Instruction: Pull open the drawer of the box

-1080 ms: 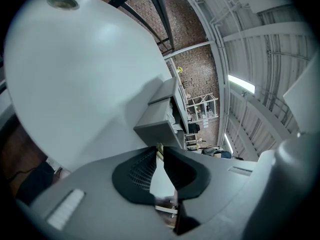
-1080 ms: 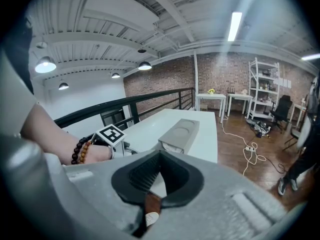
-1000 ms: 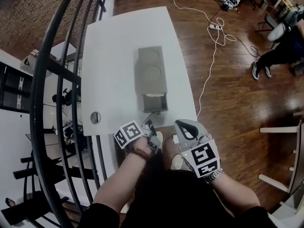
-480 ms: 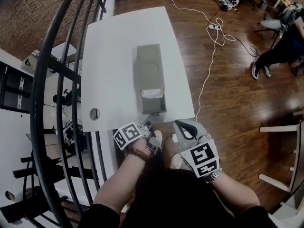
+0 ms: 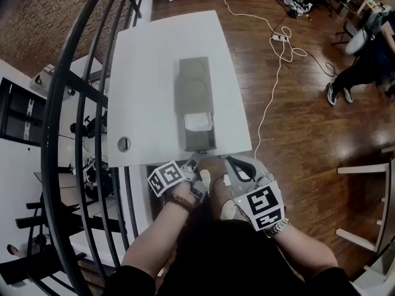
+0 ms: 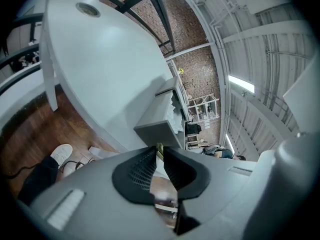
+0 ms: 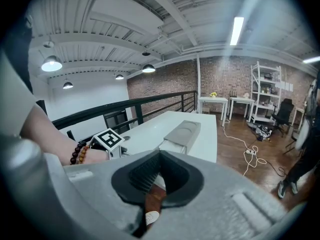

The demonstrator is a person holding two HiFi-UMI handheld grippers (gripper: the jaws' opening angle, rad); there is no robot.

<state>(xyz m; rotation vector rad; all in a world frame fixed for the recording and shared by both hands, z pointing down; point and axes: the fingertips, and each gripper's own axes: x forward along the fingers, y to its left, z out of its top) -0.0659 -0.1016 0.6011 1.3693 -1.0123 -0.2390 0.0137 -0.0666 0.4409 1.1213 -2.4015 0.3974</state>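
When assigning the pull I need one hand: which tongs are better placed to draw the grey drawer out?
Left. The left tongs are closed on the thin yellowish tab at the partly open grey drawer's front. The right tongs are shut and empty, off the white table.

Grey moulded left gripper (image 5: 195,159) and right gripper (image 5: 230,161), black-and-white marker cubes (image 5: 165,177) behind, brown bead bracelet (image 5: 181,200), silver wristband (image 5: 279,228), black sleeves (image 5: 128,281).

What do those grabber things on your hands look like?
The left gripper and right gripper are light-grey shells with black ribbed pads. Each carries a white cube printed with black square markers. A brown bead bracelet circles the left wrist, a silvery band the right; sleeves are dark.
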